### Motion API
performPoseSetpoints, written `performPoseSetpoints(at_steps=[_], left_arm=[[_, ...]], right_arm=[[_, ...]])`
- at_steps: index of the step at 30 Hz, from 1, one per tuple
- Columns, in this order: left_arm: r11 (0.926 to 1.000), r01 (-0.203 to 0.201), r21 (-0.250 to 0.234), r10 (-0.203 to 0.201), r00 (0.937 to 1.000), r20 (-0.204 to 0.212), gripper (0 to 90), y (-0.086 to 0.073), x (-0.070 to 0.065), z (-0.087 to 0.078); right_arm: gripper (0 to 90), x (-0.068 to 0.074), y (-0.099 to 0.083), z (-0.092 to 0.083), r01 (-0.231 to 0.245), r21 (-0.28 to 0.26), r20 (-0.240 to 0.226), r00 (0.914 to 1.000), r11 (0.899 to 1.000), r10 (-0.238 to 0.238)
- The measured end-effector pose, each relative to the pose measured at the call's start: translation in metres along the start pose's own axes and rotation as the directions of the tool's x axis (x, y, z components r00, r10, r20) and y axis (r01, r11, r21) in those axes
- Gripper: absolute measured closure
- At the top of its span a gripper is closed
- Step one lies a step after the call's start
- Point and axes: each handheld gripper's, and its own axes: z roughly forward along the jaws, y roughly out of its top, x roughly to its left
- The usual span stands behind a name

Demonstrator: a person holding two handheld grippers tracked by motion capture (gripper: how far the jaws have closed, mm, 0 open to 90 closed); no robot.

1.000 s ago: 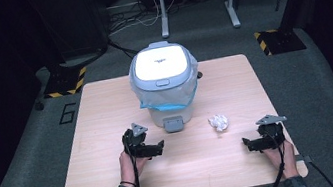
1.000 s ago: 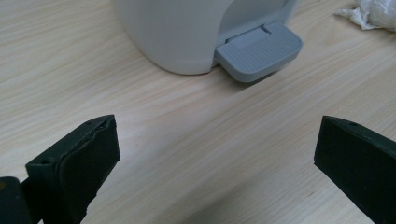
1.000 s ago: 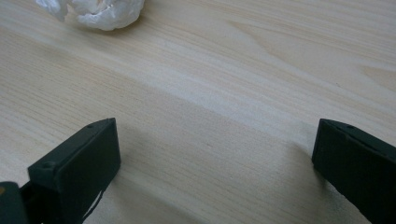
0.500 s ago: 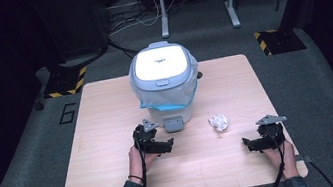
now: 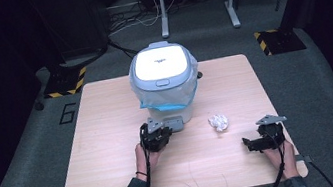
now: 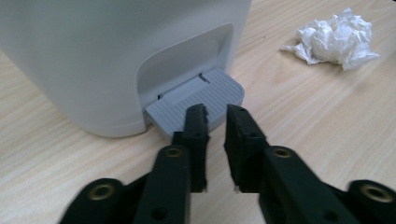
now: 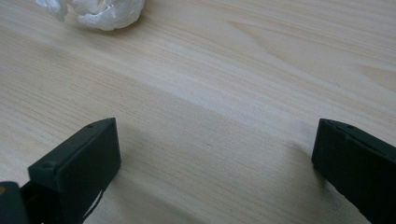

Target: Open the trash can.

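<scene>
A white pedal bin [image 5: 165, 81] with its lid down and a clear bag folded over its rim stands at the middle of the table. Its grey ribbed pedal [image 6: 201, 95] sticks out at the base toward me. My left gripper [image 6: 215, 114] hovers right at the pedal's front edge; its jaws have just been closing and now stand almost together with nothing between them. In the high view the left gripper [image 5: 164, 131] sits just in front of the pedal [image 5: 174, 121]. A crumpled white tissue [image 5: 218, 122] lies right of the bin. My right gripper [image 7: 215, 144] rests open near the table's right front.
The wooden table [image 5: 110, 133] has bare room to the left and along the front. The tissue [image 7: 100, 11] lies ahead of the right gripper [image 5: 249, 143] and, in the left gripper view, the tissue [image 6: 334, 37] is at upper right. Dark floor and stands surround the table.
My left gripper has moved right and forward toward the bin's pedal, and its jaws have drawn together. The right gripper has kept still.
</scene>
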Motion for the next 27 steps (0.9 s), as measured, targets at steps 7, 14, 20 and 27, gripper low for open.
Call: performPoseSetpoints(at_steps=[7, 14, 20, 27], left_arm=[[0.9972, -0.002, -0.075, 0.000, 0.9998, -0.020, 89.5, -0.002, 0.001, 0.012], [0.9958, 0.028, -0.087, -0.029, 0.9995, -0.010, 88.2, -0.006, -0.001, 0.028], [0.9950, 0.047, -0.089, -0.047, 0.9989, 0.003, 89.7, -0.008, 0.000, 0.030], [0.9970, 0.029, -0.071, -0.031, 0.9993, -0.022, 89.9, -0.009, -0.004, 0.031]], right_arm=[[0.3, 0.000, 0.000, 0.000, 0.000, 0.000, 0.000, 1.0000, 1.000, 0.000], [0.6, 0.000, 0.000, 0.000, -0.002, 0.000, 0.001, 1.0000, 1.000, 0.002], [0.7, 0.000, 0.000, 0.000, 0.003, 0.001, -0.003, 1.0000, 1.000, -0.003], [0.8, 0.000, 0.000, 0.000, 0.003, 0.001, -0.002, 1.0000, 1.000, -0.003]])
